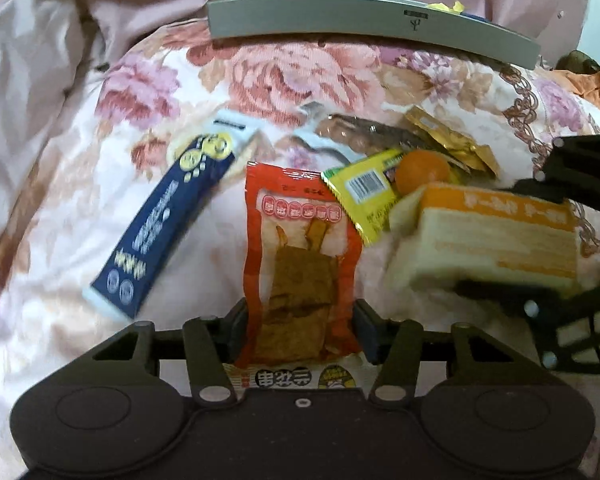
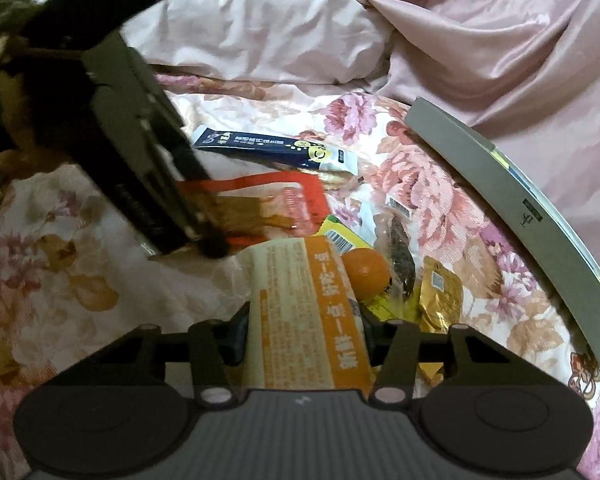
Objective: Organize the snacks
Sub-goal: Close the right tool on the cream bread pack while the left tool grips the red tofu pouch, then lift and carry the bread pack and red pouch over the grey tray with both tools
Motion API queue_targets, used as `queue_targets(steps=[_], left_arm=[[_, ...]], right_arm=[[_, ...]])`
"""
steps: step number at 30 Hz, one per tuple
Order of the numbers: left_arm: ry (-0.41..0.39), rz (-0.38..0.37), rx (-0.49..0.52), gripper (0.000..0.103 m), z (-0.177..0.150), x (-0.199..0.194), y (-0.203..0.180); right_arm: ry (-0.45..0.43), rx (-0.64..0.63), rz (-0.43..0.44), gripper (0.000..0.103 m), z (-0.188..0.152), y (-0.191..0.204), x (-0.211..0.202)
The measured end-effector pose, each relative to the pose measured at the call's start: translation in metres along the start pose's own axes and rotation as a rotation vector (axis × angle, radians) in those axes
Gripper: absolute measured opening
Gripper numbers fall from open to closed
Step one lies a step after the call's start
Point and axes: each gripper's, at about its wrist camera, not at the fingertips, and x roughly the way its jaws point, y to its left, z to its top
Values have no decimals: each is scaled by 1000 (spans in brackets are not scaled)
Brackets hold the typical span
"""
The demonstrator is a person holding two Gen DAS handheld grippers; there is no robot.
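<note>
floral bedspread (image 1: pixel 80 208) | left hand-held gripper (image 1: pixel 300 332) grasping red packet (image 1: pixel 296 248) | right hand-held gripper (image 2: pixel 306 336) grasping orange packet (image 2: pixel 308 320)

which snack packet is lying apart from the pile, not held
The dark blue stick packet, alone on the floral bedspread left of the rest; the red and orange packets are each held between fingers.

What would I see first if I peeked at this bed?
A red snack packet pinched in the left gripper, and an orange-and-cream packet pinched in the right gripper. Behind them an orange sits among wrappers, with a blue packet on the flowery quilt.
</note>
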Motion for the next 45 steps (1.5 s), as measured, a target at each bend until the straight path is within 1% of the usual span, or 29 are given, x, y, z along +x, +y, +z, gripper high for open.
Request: queue_targets(steps=[2,4,7,9,11,12,17,19,20,22,23,25,27,28,31,34,35,38,41,45], left_arm=[[1,3,-6,58,-2,-1,0],[5,10,-6,66,0,2,0],[8,23,33,77,5,9,-6],[4,37,60,79,7,13,-8],[1,33,64,73,9,15,-8],[-4,37,69,64,9,14,-9],[-16,53,88,61,5,7,-10],[-46,71,124,49,2,-1,-14],[-52,89,161,48,0,-6,-18],[-32,119,223,48,-4,-9,-25],[-27,121,231,48,-7,-10,-25],[-24,117,211,48,-9,-14,-22],[-36,115,167,46,-12,-20,-18],[-44,118,151,45,-13,-23,-17],[-75,141,149,45,-21,-32,-19],[-109,189,198,45,-28,-41,-26],[-117,203,211,45,-30,-43,-28],[-145,237,227,45,-32,-49,-31],[-193,262,219,45,-29,-56,-31],[-285,294,186,45,-16,-67,-32]], right_arm=[[-1,-7,-19,54,0,3,0],[-6,-10,-27,54,0,4,0],[-13,-20,-31,54,-1,4,0],[-17,-30,-33,54,-1,4,1],[-21,-39,-39,53,-1,5,1],[-22,-41,-38,53,-1,5,1],[-29,-62,-44,53,-1,7,1],[-35,-77,-51,53,-2,10,1],[-37,-92,-59,53,-2,12,1],[-40,-123,-73,53,-2,16,1],[-41,-134,-78,52,-2,17,1],[-45,-149,-86,52,-3,20,0],[-51,-159,-94,52,-4,21,-1],[-51,-158,-83,52,-4,23,-2],[-77,-195,-105,52,-5,28,-5],[-115,-234,-135,52,-3,33,-9],[-129,-252,-160,52,-4,35,-11],[-167,-285,-202,52,-3,39,-14],[-207,-288,-256,52,-2,39,-17],[-266,-244,-341,52,2,30,-22]])
